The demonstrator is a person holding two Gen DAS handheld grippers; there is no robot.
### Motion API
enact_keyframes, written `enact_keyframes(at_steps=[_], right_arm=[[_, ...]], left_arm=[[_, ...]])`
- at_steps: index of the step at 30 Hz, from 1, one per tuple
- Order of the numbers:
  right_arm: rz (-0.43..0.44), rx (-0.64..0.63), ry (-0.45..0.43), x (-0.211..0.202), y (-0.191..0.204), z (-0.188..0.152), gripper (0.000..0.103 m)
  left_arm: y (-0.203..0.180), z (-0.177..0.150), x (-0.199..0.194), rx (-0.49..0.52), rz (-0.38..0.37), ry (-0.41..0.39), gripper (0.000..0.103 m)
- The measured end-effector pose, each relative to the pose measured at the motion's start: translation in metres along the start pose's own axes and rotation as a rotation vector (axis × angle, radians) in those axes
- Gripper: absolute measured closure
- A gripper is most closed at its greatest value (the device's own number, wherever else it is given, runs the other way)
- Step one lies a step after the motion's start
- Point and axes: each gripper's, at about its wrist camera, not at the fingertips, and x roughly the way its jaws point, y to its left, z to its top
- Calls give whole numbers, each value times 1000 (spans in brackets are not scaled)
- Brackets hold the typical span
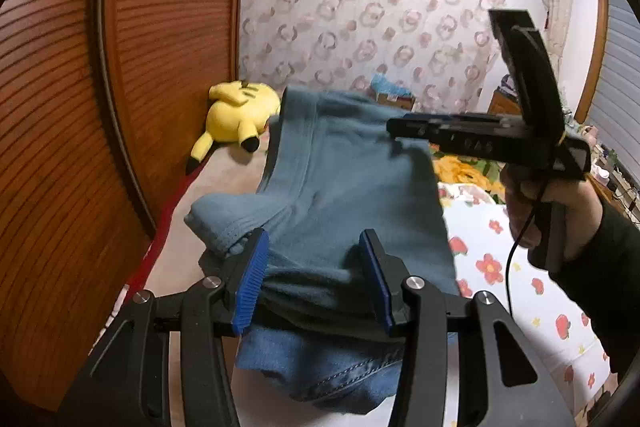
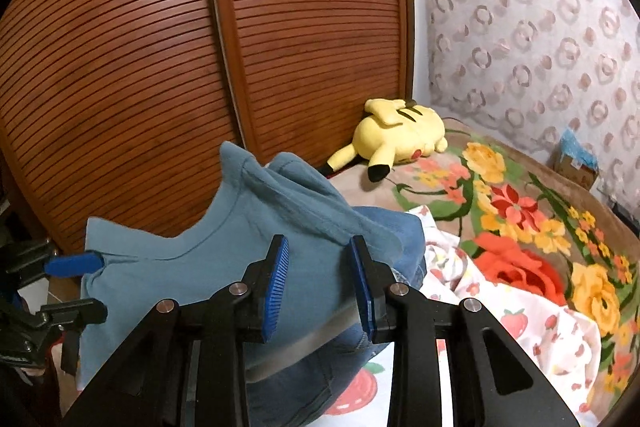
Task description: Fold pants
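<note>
Teal-blue pants hang lifted above the bed, with a denim garment under them. My left gripper has its blue pads wide apart with the teal cloth bunched between them. My right gripper also stands wide, the cloth draped over and between its pads. In the left wrist view the right gripper meets the pants' far edge, held by a hand. In the right wrist view the left gripper's blue fingertip touches the pants' left edge.
A yellow plush toy lies at the bed's far end beside the slatted wooden wardrobe doors. A floral blanket and a white fruit-print sheet cover the bed. A patterned curtain hangs behind.
</note>
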Motion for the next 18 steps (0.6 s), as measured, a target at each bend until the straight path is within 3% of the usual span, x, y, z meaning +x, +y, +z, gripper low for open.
enact_keyframes(at_steps=[8,18], right_arm=[[-2,13,1,4,2,-6,71],[-11,36,-32,-31,13,-24,71]], left_arm=[[-2,-8,1,-4,3,15,55],[-12,-6,-9,15,8,-1,55]])
